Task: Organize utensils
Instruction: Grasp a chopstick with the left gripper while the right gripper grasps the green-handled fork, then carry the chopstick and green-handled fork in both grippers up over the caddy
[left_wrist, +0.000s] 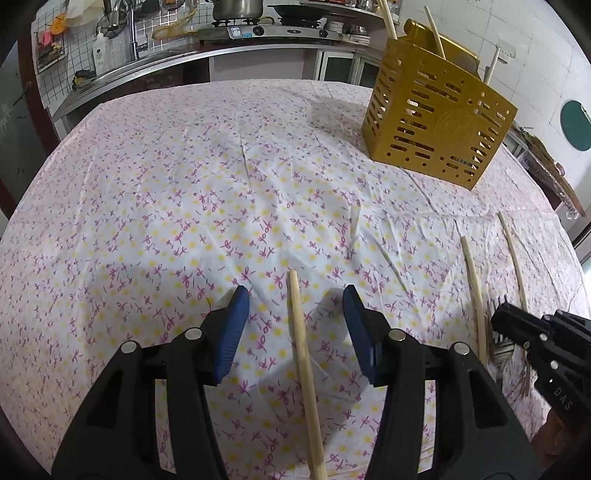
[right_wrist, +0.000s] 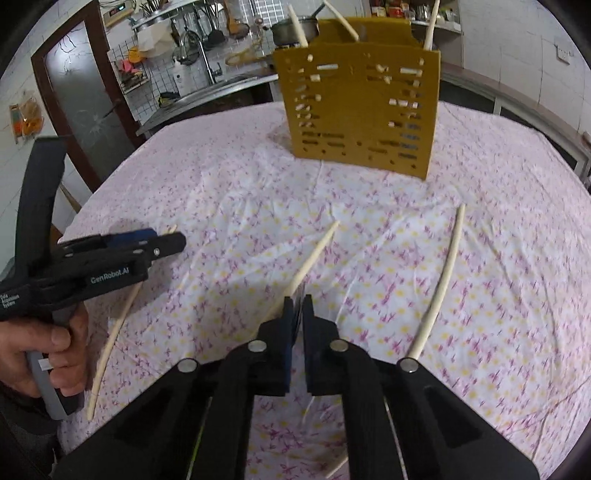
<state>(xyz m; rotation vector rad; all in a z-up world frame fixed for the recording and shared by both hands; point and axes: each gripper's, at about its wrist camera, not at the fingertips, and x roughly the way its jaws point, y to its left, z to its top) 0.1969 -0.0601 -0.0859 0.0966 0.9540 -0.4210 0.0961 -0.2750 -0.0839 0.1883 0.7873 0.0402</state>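
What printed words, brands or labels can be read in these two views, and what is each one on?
"GenRobot.AI": white print on the side of the left gripper, seen from the right wrist view.
"DAS": on the body of the right gripper, seen from the left wrist view.
Small three-line print on the left gripper's rear: too small to read surely.
Stove label: blurred.
Yellow utensil holder: an embossed round emblem, no legible text.

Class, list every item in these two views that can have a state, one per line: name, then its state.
left gripper: open, jaws astride a chopstick
chopstick between the jaws: flat on the cloth, not gripped
right gripper: shut on a fork
fork: clamped, tines just past the fingertips
gold utensil holder: upright, three sticks standing in it
two chopsticks beside the right gripper: loose on the cloth
tablecloth: spread, creased
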